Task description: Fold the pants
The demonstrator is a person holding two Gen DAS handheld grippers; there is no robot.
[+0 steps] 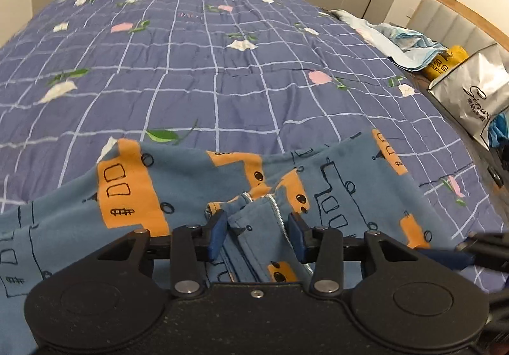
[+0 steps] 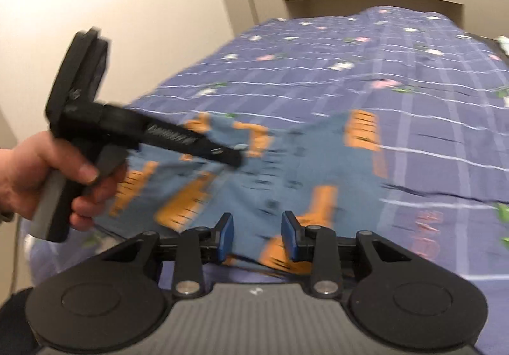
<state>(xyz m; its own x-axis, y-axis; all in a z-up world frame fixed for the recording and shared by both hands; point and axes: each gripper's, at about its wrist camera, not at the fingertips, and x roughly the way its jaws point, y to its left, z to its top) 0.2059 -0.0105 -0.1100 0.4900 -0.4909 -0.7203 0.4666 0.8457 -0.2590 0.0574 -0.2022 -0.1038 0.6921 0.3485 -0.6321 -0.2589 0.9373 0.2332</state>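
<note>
Pants (image 1: 197,183), one; grippers, two.

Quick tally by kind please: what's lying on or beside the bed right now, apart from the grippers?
Pants: 1
Quilt: 1
Light blue cloth pile: 1
Yellow packet: 1
Silver bag: 1
Total: 5

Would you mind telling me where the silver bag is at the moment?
In the left wrist view, the silver bag stands at the far right, beside the bed, just in front of a yellow package and crumpled light-blue cloth.
</note>
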